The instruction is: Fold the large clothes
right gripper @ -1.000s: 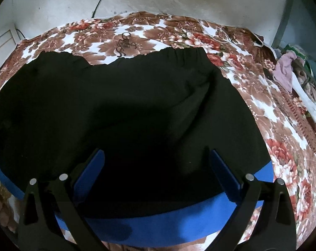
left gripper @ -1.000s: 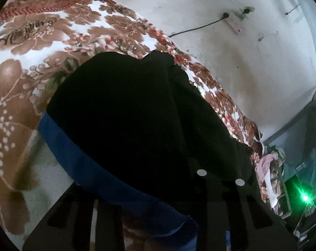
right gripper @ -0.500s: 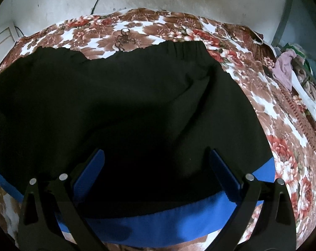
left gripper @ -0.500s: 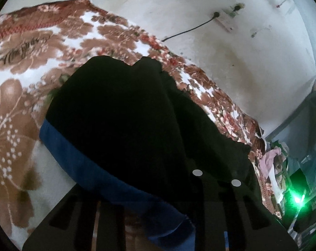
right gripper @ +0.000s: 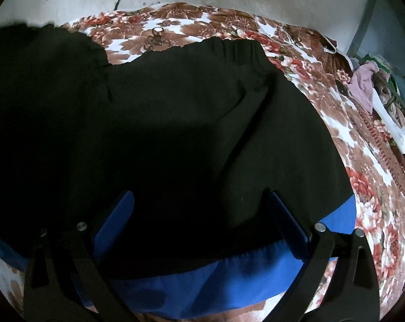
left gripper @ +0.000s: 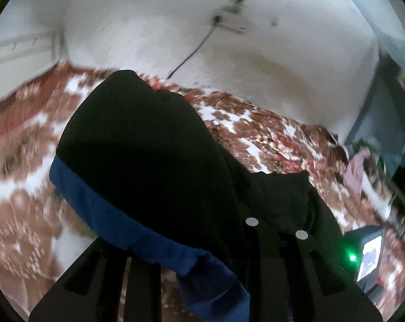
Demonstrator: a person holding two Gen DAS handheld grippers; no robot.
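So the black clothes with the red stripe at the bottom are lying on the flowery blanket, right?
Almost. The stripe is blue, not red. The right wrist view shows the black garment with a blue band along its near edge, lying on the flowery blanket.

Setting: home bedroom | bed under floral blanket point(right gripper: 323, 102) | scuffed white wall point(left gripper: 269, 61) with power strip point(left gripper: 230, 25), far | clothes heap point(right gripper: 363, 86), right
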